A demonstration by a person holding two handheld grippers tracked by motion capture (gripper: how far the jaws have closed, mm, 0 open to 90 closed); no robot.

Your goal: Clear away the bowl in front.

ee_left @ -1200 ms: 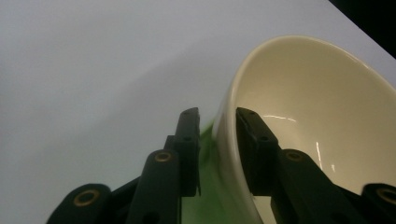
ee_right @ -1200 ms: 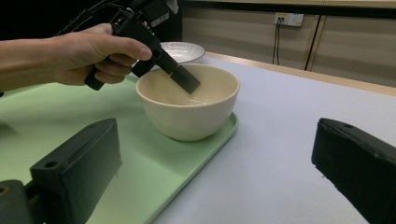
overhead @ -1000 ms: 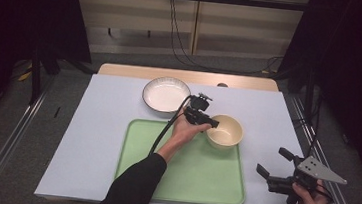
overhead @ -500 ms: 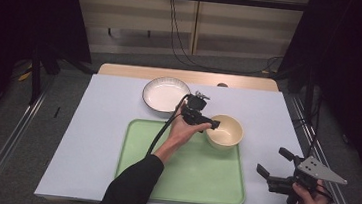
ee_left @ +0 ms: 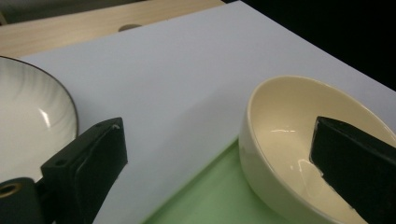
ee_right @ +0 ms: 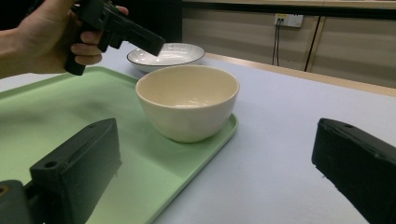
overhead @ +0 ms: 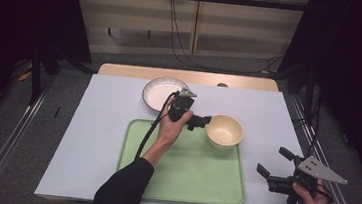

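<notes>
Near the bottom right of the high view I see my right gripper [overhead: 274, 167] off the tray, over the pale sheet [overhead: 101, 124] at the table's corner, its jaws spread wide with nothing between them. In the right gripper view those 2 black jaws rise from the lower corners, well apart, and the cream bowl [ee_right: 187, 101] sits between them farther off.

At the lower middle of the high view lies the green tray [overhead: 187, 173], flat and bare except for 1 thing: the cream bowl [overhead: 224, 131] in its upper right corner, upright, its base just inside the tray's rim. The bowl holds nothing; I see only a shine on its inner wall in the left gripper view [ee_left: 299, 140].

My left gripper [overhead: 202, 120] hovers just left of the bowl, at the middle of the frame. Its jaws stand wide: in the left gripper view 1 jaw is above the bowl's hollow at the right, the other over the sheet at the left, neither pressing the wall.

Farther up, just beyond the tray's upper edge, a white plate [overhead: 162, 92] with a dark rim rests on the sheet, also holding nothing. The left hand [overhead: 170, 126] and the gripper's cable cross in front of its near edge.
</notes>
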